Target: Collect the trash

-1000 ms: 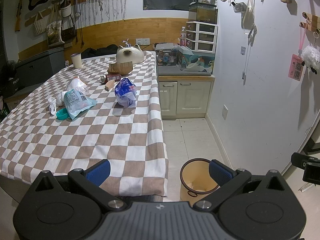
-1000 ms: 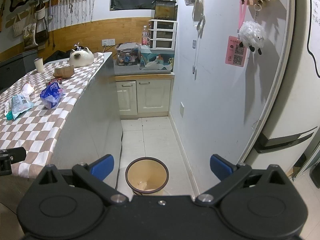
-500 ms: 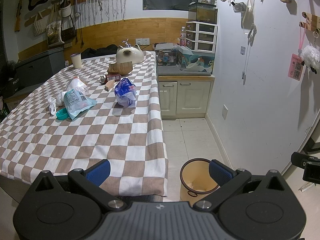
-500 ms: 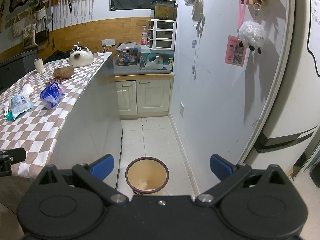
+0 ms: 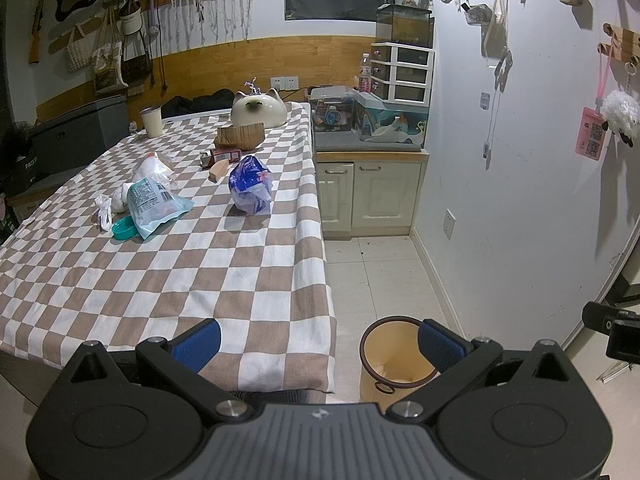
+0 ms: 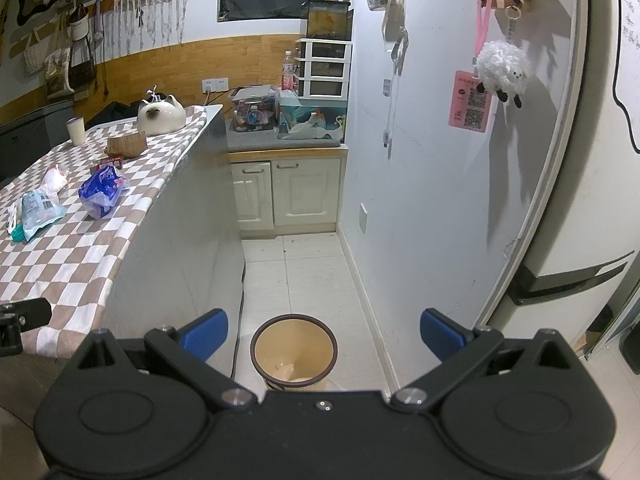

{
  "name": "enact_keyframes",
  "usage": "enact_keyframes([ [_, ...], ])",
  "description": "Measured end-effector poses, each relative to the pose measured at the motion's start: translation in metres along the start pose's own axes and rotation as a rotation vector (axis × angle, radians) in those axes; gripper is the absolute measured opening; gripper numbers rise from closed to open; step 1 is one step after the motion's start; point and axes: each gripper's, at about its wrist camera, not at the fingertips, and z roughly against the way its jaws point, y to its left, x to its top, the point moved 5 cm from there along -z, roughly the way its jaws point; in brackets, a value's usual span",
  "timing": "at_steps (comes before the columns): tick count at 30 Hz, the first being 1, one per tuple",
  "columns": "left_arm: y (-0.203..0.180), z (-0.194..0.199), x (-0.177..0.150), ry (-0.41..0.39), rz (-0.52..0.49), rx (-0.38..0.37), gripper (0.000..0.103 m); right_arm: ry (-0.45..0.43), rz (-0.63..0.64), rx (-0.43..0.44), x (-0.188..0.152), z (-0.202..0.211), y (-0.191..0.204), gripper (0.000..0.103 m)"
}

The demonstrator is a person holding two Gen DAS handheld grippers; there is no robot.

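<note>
Well, going left to right across the room:

Counter [image 5: 224, 280]: draped in a soft brown-and-white checked cloth whose hem hangs over the near edge; the litter sits toward 11 o'clock from the left tongs.

Teal cap [image 5: 123, 228]: a small round plastic lid, touching the pouch beside it.

Pale blue pouch [image 5: 154, 204]: a flat, glossy printed packet lying on the cloth, with crumpled white wrappers [image 5: 154, 168] bunched just behind it.

Blue crinkled bag [image 5: 251, 184]: puffed up and shiny, standing alone near the counter's right edge at about 12 o'clock. I'd judge it the handiest first pick, being nearest the bin side.

Cat-shaped bowl [image 5: 259, 109]: smooth cream ceramic at the far end; it looks like a keeper, not rubbish.

Left tongs [image 5: 318, 342]: spread wide and empty, blue rubbery pads apart, hovering over the counter's near corner, well short of any litter.

Bin [image 6: 293, 350]: a round, cream plastic pail with a dark rim, on the tiled floor just beside the counter's end, mouth open upward. That placement suits dropping things straight off the edge. Something pale lies at its bottom; I cannot tell what.

Right tongs [image 6: 324, 338]: likewise spread and empty, poised above the bin at 6 o'clock of its own view.

Progress: from how things lie, most of the collecting looks not yet done.
</note>
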Motion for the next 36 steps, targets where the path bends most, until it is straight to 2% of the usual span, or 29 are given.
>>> enact_keyframes([
  [10,0.0,-0.002,0.001,0.007,0.005,-0.006,0.103,-0.001,-0.008,0.005,0.002,0.001,0.001,0.103],
  [19,0.005,-0.03,-0.01,0.028,0.033,0.005,0.103,0.011,-0.037,0.011,-0.002,-0.021,-0.002,0.103],
  [28,0.043,-0.072,-0.01,0.063,0.118,0.057,0.103,0.054,-0.047,0.066,-0.004,-0.068,0.017,0.103],
  [36,0.097,-0.101,0.003,0.074,0.187,0.14,0.103,0.064,-0.036,0.121,0.009,-0.102,0.054,0.103],
])
